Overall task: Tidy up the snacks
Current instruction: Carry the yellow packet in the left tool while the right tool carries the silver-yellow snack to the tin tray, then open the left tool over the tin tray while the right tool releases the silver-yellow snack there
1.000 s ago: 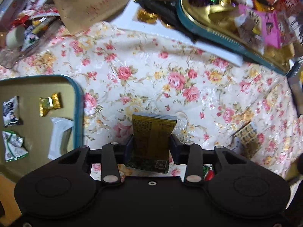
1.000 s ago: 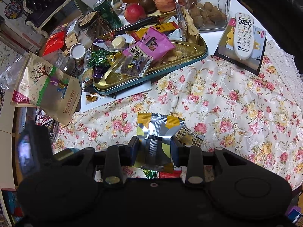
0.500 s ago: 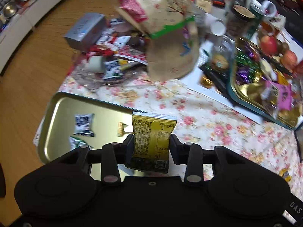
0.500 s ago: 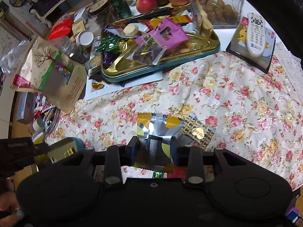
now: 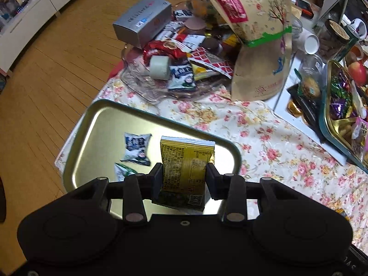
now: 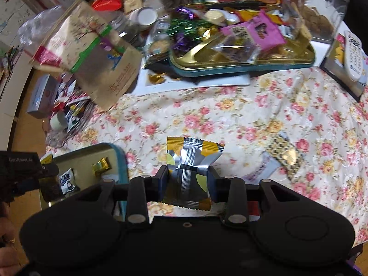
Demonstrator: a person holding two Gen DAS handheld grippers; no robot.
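My left gripper (image 5: pixel 184 176) is shut on a yellow snack packet (image 5: pixel 185 168) and holds it above the gold tray (image 5: pixel 99 124) at the table's corner. On that tray lie a blue-and-white candy packet (image 5: pixel 136 148) and a green-and-white one (image 5: pixel 122 171). My right gripper (image 6: pixel 187 178) is shut on a silver-and-yellow foil packet (image 6: pixel 191 163) above the floral cloth, just right of the same tray (image 6: pixel 119 158), where a small gold candy (image 6: pixel 101 165) lies. The left gripper (image 6: pixel 25 172) shows at the left edge of the right wrist view.
A glass dish (image 5: pixel 147 87) heaped with snacks, a grey box (image 5: pixel 142 20) and a brown paper bag (image 5: pixel 260 36) stand beyond the tray. A second gold tray (image 6: pixel 241 53) full of snacks sits at the back. Loose packets (image 6: pixel 285 155) lie on the cloth; a remote (image 6: pixel 352 55) at right.
My left gripper has carried the yellow packet leftward from the floral cloth to over the gold tray. My right gripper has drifted left with its foil packet, toward the tray's edge.
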